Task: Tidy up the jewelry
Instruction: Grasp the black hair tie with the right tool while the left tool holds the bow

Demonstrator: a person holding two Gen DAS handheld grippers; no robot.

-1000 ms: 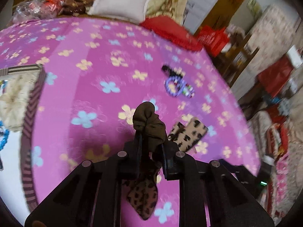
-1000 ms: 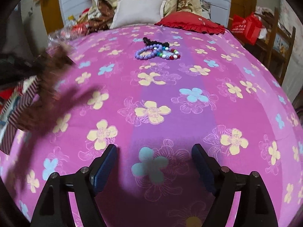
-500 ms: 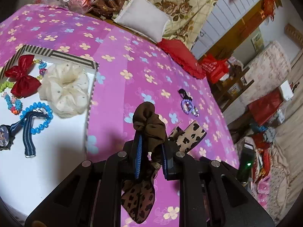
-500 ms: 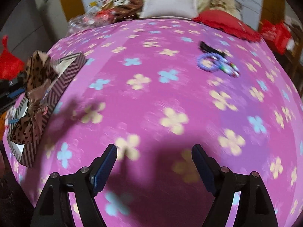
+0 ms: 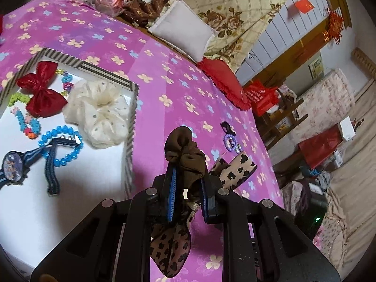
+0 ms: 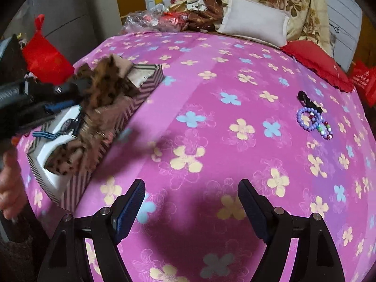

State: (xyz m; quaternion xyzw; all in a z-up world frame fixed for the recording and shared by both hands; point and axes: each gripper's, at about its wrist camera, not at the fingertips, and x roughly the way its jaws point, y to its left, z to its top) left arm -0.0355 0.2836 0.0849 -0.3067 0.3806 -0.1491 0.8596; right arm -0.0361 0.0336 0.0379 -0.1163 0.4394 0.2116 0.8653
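Observation:
My left gripper [image 5: 186, 181] is shut on a brown leopard-print hair bow [image 5: 184, 155], held above the pink bedspread beside the right edge of the striped box [image 5: 131, 127]. The box holds a red bow [image 5: 41, 89], a cream scrunchie [image 5: 101, 112], a blue bead bracelet [image 5: 62, 146], a watch [image 5: 13, 168] and coloured bead strings. In the right wrist view the bow [image 6: 101, 89] appears blurred over the box [image 6: 131, 101]. My right gripper [image 6: 191, 206] is open and empty above the bedspread. Purple bead bracelets [image 6: 313, 122] and a black hair tie [image 6: 305, 99] lie on the bed at right.
A white pillow [image 6: 255, 21], a red cushion [image 6: 317, 63] and piled fabric lie at the head of the bed. Red bags [image 5: 260, 96] and furniture stand beyond the bed's right side. A hand [image 6: 9, 185] holds the left gripper at the bed's left edge.
My left gripper has carried the leopard bow left toward the box, which has come into fuller view. My right gripper stayed open and turned left, so the bracelets now sit at its right.

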